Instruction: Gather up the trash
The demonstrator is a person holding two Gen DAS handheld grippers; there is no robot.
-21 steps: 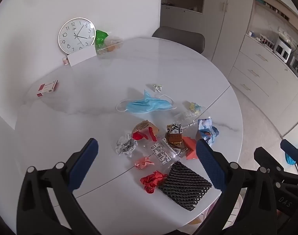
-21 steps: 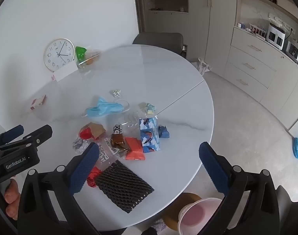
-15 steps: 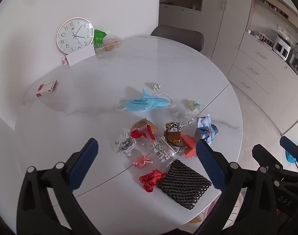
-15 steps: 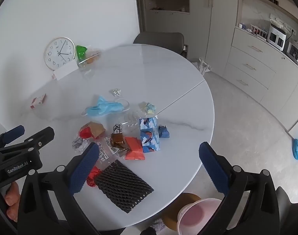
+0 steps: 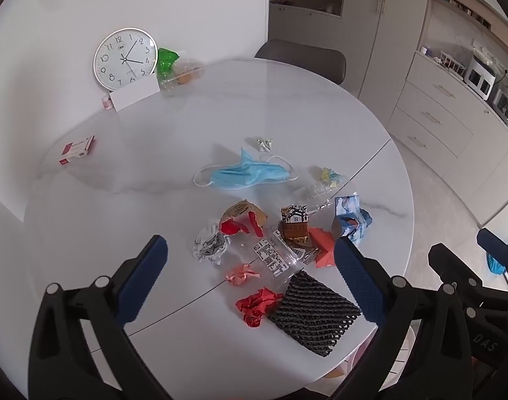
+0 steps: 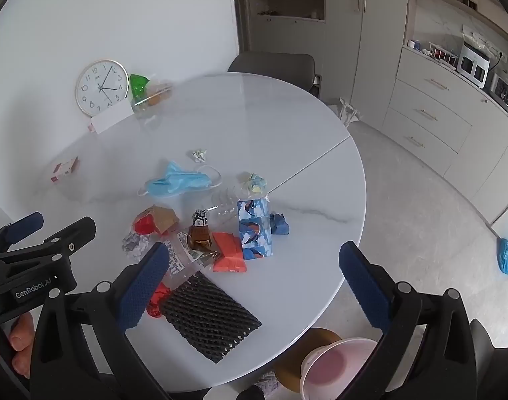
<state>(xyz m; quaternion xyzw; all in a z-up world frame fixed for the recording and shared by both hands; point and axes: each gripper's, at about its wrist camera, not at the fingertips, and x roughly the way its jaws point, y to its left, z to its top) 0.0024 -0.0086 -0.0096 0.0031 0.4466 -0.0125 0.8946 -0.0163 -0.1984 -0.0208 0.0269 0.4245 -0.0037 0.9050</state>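
Trash lies scattered on the round white table (image 5: 154, 173): a blue face mask (image 5: 247, 175), a black mesh sleeve (image 5: 312, 313), red crumpled paper (image 5: 257, 305), a foil wrapper (image 5: 210, 246), a blue patterned box (image 6: 254, 230) and an orange packet (image 6: 229, 255). My left gripper (image 5: 250, 276) is open and empty, held above the near pile. My right gripper (image 6: 254, 283) is open and empty above the table's near edge. A pink bin (image 6: 334, 366) stands on the floor below the table edge.
A wall clock (image 5: 125, 56), a white card and a green bag (image 5: 165, 61) stand at the table's far side, with a small red box (image 5: 77, 150) at the left. A grey chair (image 5: 300, 61) is behind the table. Cabinets (image 6: 430, 120) line the right wall.
Both grippers have shifted only slightly; the view has drifted a little. Nothing on the table has moved and both jaws stay open.
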